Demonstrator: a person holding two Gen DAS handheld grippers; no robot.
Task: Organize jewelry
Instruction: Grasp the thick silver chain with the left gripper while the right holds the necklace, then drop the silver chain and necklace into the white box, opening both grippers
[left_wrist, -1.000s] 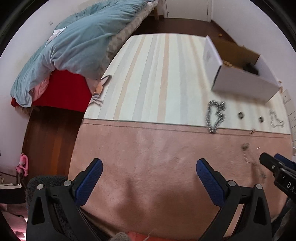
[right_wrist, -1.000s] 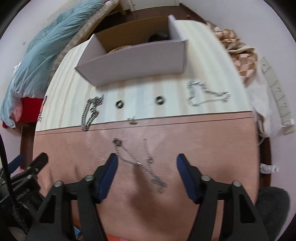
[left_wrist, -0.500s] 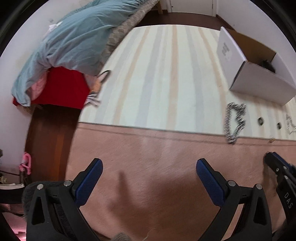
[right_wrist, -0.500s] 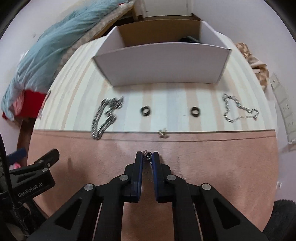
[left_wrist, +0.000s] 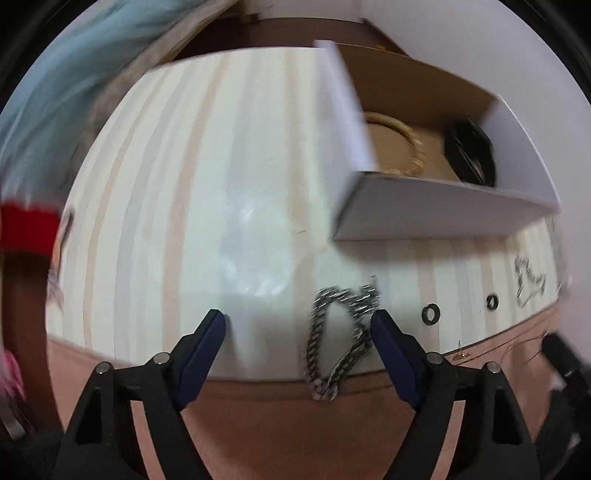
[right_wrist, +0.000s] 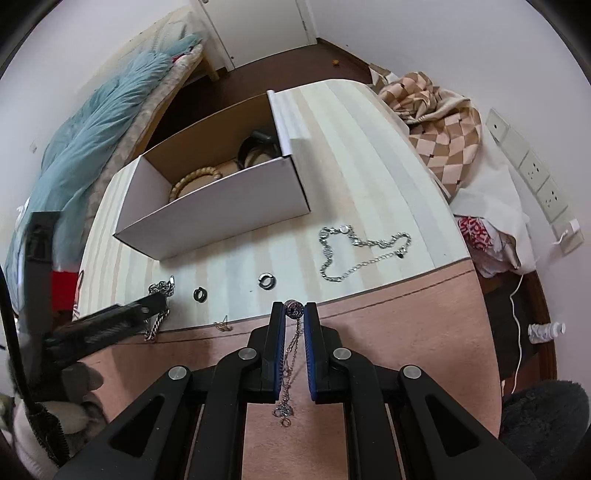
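My left claw (left_wrist: 298, 325) is open, the thick chain (left_wrist: 341, 341) between its tips on the bench (left_wrist: 207, 192). My right claw (right_wrist: 294, 309) grips a thin necklace (right_wrist: 286, 384), dangling; it may slip before the box (right_wrist: 221, 199) ahead.

**My two grippers, up close**

I'm looking along my left gripper (left_wrist: 297, 325): matte black arms, angular, with triangular cut-outs low down. Round silver screw heads sit at each joint. The fingers (left_wrist: 205, 349) carry dark blue pads, long and flat. Over on my right gripper (right_wrist: 294, 308), same build: black linkage bars, four silver screws across them, triangular openings in the outer arms. Its pads (right_wrist: 309, 354) show a brighter blue along the inner faces. From that side, the left one's black body looks ribbed.
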